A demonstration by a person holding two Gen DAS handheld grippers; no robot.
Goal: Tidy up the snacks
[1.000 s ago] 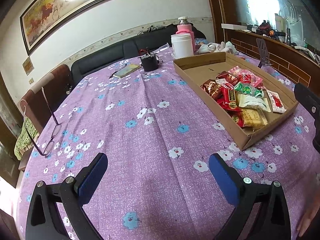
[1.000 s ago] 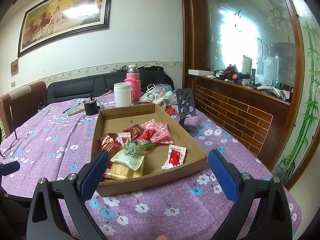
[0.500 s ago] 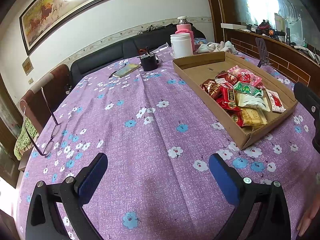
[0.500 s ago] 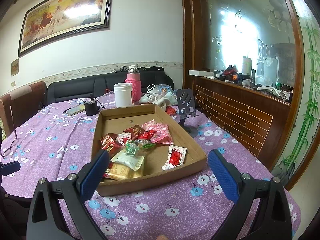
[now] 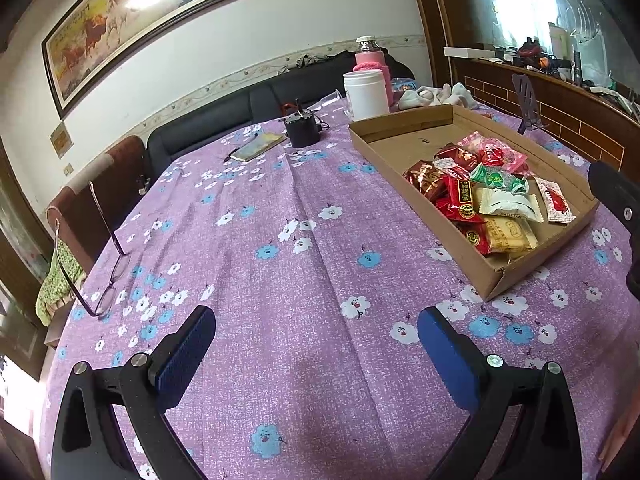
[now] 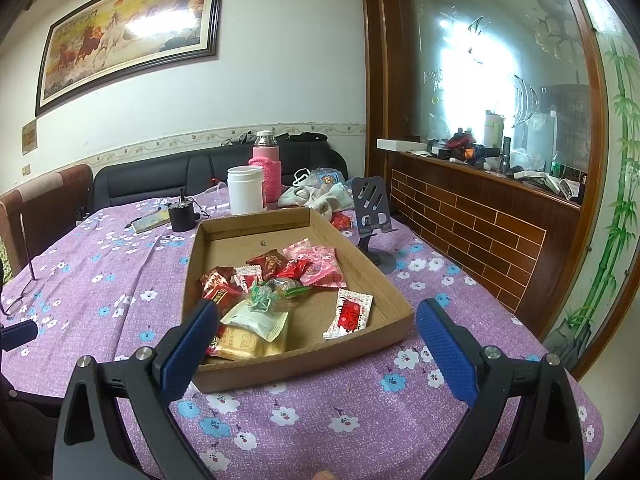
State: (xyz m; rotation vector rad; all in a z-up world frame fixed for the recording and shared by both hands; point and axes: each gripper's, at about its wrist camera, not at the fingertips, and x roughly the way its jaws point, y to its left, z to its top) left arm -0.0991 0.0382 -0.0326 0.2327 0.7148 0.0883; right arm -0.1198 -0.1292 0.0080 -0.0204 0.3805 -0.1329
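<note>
Both claws are hanging released, holding nothing: the right claw [image 6: 316, 336] is hovering low with its blue pads spread on either side of the near end of the cardboard tray [image 6: 384, 276], while the left claw [image 5: 316, 356] is gaping over bare flowered tablecloth [image 5: 280, 264], the tray lying ahead of it and off to its right.

The wrapped snacks [image 6: 276, 288] are all sitting inside the tray, heaped toward the end nearest the right claw, and one white-and-red packet [image 6: 350, 314] is lying a little apart toward that claw's right pad. No snack is showing loose on the bench around the tray. That is fitting two readings: snacks gathered in and the sorting finished, or a jumbled heap waiting to be arranged or taken out. Spread pads near the heap are suiting either, so I am not judging further.
</note>
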